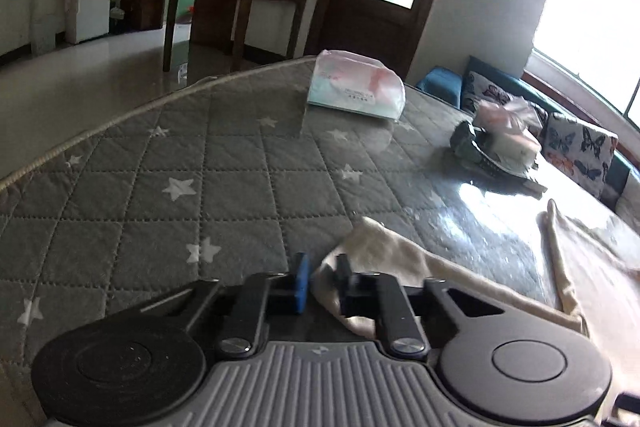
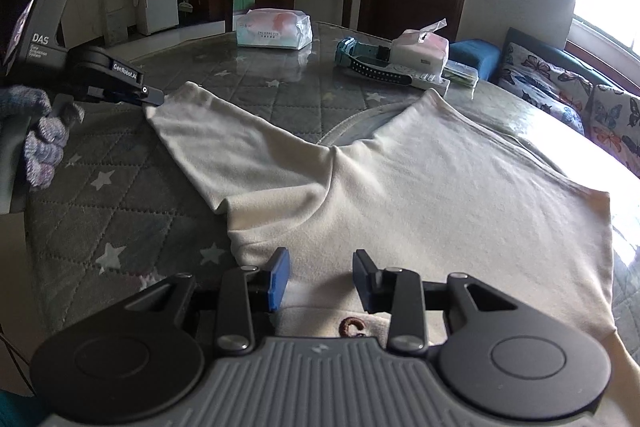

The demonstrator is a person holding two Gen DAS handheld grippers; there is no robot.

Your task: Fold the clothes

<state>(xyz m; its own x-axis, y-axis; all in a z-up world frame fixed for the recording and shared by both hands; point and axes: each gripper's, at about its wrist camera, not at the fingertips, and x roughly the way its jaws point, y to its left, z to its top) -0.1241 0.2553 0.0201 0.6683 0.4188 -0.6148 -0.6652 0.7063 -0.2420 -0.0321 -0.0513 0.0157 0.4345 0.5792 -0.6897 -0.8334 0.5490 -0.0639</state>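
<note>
A cream long-sleeved shirt [image 2: 420, 187] lies spread flat on the grey star-quilted table [image 2: 120, 195]. Its left sleeve [image 2: 224, 139] stretches out toward the far left. My left gripper [image 1: 320, 279] is shut on the cuff of that sleeve [image 1: 372, 247]; it also shows in the right wrist view [image 2: 154, 98], pinching the sleeve end. My right gripper [image 2: 321, 279] is open and empty, hovering just above the shirt's near part, by a small brown mark [image 2: 352, 327].
A pink and white tissue pack [image 2: 274, 29] lies at the table's far side. A tissue box [image 2: 420, 53], a teal device [image 2: 352, 53] and a black strap [image 2: 380, 71] lie at the far right. A sofa with butterfly cushions [image 2: 560, 87] stands on the right.
</note>
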